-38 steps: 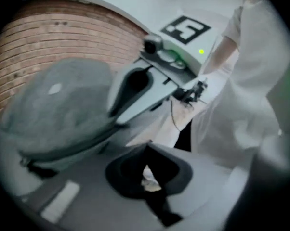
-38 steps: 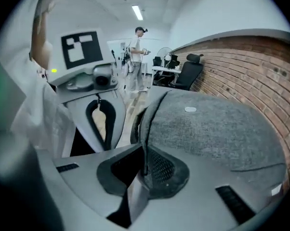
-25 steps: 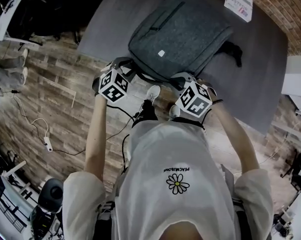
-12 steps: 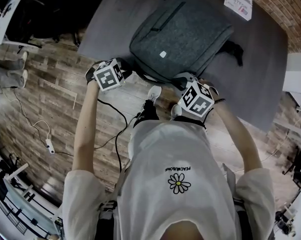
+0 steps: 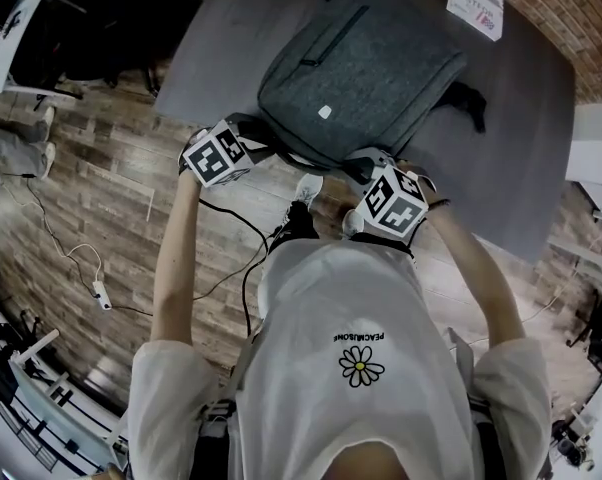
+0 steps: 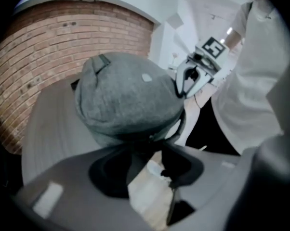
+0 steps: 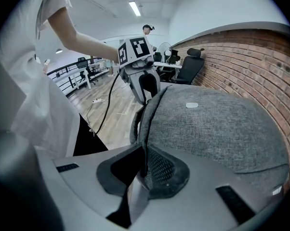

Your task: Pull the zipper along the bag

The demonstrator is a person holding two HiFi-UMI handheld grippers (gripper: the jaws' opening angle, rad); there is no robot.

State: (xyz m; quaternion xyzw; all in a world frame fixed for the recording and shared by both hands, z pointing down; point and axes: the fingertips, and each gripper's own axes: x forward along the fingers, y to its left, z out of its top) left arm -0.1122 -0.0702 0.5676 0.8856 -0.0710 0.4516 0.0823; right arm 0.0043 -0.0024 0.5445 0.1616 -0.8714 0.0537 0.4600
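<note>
A grey fabric bag (image 5: 361,68) lies on the dark table (image 5: 521,158), with its near edge toward me. My left gripper (image 5: 253,140) is at the bag's near left corner. Its jaws are opening, and the pads (image 6: 183,165) stand apart just short of the bag (image 6: 128,97). Only bare floor and a small dark tab show in the gap; I cannot tell what the tab is. My right gripper (image 5: 363,163) is shut on the bag's zipper edge (image 7: 145,124), which runs between its pads (image 7: 162,172). Each gripper also shows in the other's view: the right gripper (image 6: 189,78) and the left gripper (image 7: 146,85).
A white printed sheet (image 5: 478,3) lies at the table's far right. A black strap (image 5: 471,103) trails from the bag's right side. Cables (image 5: 231,258) run over the wood floor below the table's near edge. A brick wall (image 7: 251,66) stands behind the table.
My left gripper drew a little up and to the left away from the bag's corner, then came back toward it. The right gripper and the bag stayed in place.
</note>
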